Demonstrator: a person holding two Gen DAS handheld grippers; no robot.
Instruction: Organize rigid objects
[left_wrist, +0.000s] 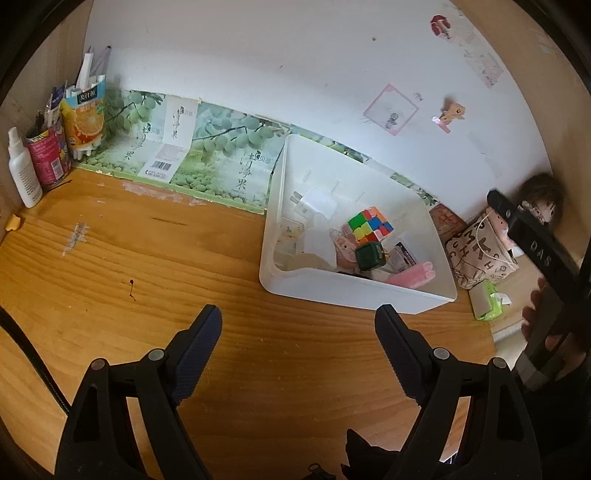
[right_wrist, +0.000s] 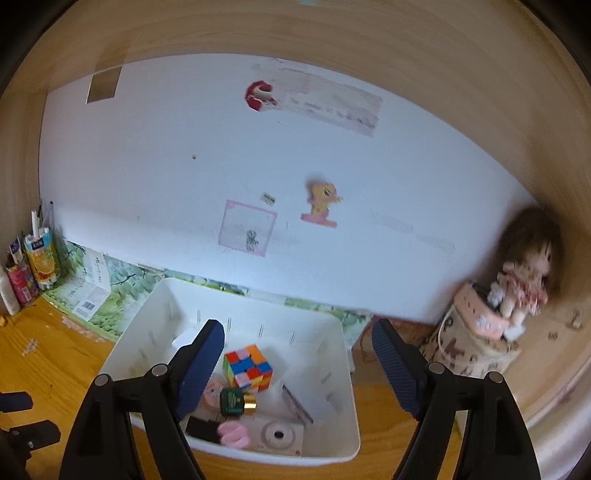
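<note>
A white plastic bin stands on the wooden desk, right of centre; it also shows in the right wrist view. Inside lie a colourful puzzle cube, a dark green bottle with a gold cap, a pink item, a small pale camera and other small things. My left gripper is open and empty over bare desk in front of the bin. My right gripper is open and empty above the bin.
Cups of pens and a white spray bottle stand at the back left corner. A green fruit-print board leans on the wall. A doll sits on a printed pouch at the right. A green tissue pack lies right of the bin.
</note>
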